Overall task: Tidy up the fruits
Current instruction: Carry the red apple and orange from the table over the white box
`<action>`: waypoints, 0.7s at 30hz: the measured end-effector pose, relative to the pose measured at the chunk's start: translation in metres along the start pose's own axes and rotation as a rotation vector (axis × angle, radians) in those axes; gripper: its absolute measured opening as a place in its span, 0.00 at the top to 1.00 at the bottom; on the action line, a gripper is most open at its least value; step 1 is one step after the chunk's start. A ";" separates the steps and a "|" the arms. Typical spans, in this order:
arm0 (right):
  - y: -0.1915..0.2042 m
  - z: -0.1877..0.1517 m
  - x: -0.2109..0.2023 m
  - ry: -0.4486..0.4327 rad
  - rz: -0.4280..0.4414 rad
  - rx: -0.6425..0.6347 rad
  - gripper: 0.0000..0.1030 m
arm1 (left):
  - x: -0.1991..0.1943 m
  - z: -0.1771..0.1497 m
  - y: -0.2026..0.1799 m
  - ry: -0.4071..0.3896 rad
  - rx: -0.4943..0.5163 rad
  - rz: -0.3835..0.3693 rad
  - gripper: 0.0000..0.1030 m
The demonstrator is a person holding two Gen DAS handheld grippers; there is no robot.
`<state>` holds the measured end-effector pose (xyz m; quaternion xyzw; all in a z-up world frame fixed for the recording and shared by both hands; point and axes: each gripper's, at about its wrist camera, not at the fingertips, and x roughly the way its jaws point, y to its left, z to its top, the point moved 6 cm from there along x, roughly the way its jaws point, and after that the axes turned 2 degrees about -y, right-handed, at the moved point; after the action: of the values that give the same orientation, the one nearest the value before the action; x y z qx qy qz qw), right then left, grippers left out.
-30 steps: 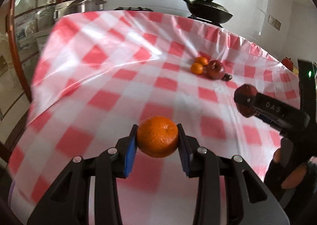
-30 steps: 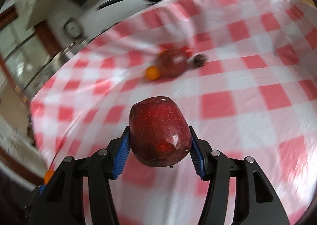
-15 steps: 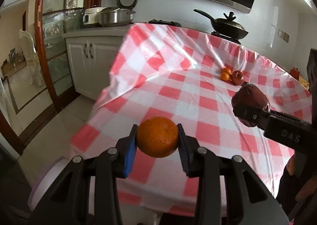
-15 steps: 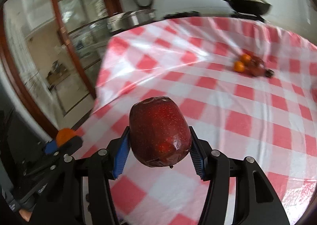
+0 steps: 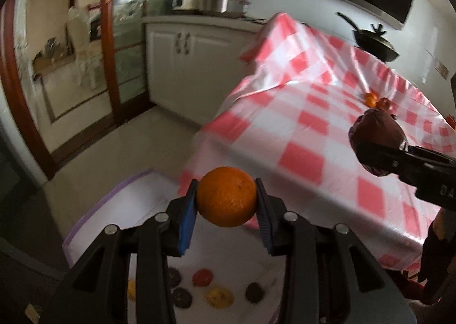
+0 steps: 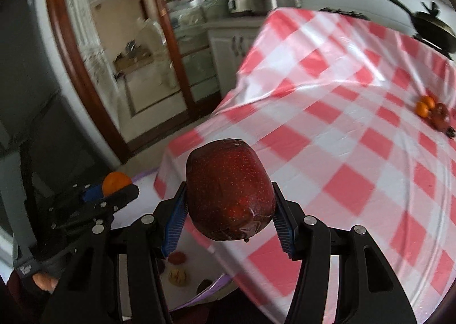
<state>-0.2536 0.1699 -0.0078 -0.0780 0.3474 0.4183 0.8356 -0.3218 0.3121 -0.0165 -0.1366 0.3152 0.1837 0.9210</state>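
Both fruits clamped: orange (image 5: 226, 200) L, apple (image 6: 230, 192) R.

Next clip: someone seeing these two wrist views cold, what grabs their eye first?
The round orange fruit clamped between the left tool's blue pads, hanging past the table edge above a white mat with coloured fruit pictures. Next, the dark red apple gripped in the right tool, in front of the red-and-white checked tablecloth, where a small cluster of leftover fruit sits far back.
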 end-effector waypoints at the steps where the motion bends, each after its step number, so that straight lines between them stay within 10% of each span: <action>1: 0.006 -0.003 0.003 0.010 0.011 -0.015 0.47 | 0.000 -0.005 0.007 0.005 -0.009 0.010 0.63; 21: 0.112 -0.120 0.106 0.414 0.135 -0.371 0.47 | 0.046 -0.108 0.119 0.272 -0.150 0.207 0.63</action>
<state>-0.3570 0.2588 -0.1479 -0.2900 0.4328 0.5045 0.6886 -0.3957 0.3908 -0.1441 -0.1953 0.4346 0.2804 0.8333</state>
